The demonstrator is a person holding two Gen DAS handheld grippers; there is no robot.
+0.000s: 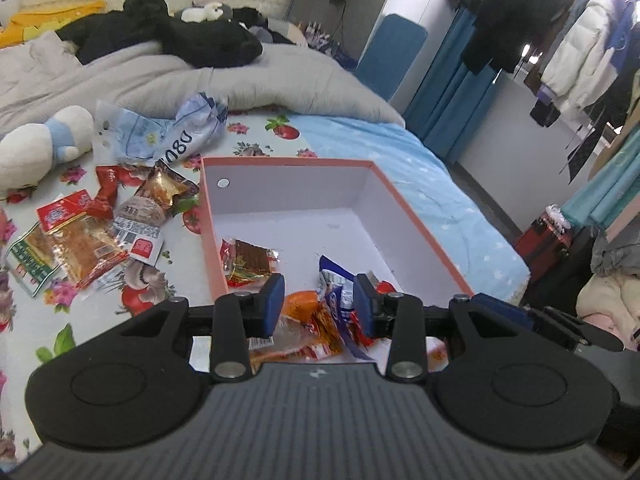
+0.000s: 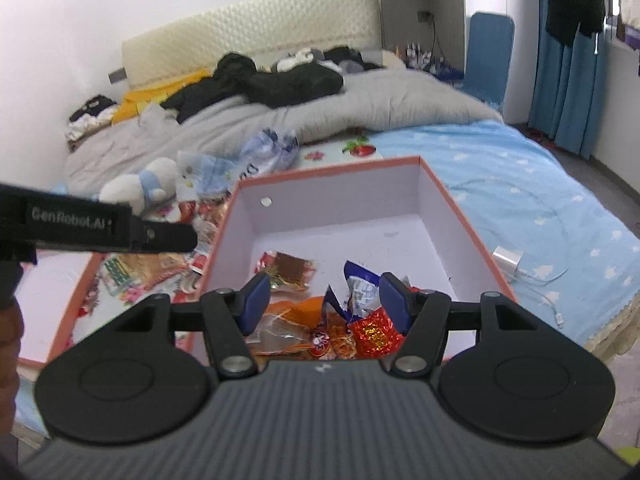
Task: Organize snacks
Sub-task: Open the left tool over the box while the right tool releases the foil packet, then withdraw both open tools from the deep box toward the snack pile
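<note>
A pink-rimmed box with a white inside (image 1: 304, 236) (image 2: 352, 236) sits on the bed. It holds a red-brown packet (image 1: 250, 260) (image 2: 288, 266), a blue-white wrapper (image 1: 336, 280) (image 2: 360, 284), an orange packet (image 1: 308, 320) (image 2: 296, 320) and a red foil sweet (image 2: 374, 332). Several loose snack packets (image 1: 84, 240) (image 2: 152, 268) lie on the floral sheet left of the box. My left gripper (image 1: 319, 304) is open and empty above the box's near end. My right gripper (image 2: 326, 304) is open and empty above the same pile.
A white-blue plush toy (image 1: 44, 144) (image 2: 140, 184) and a crumpled plastic bag (image 1: 172, 132) (image 2: 256, 152) lie behind the loose snacks. The box lid (image 2: 60, 292) lies at the left. A grey duvet (image 1: 240, 76) covers the far bed. A white charger (image 2: 508, 258) lies right of the box.
</note>
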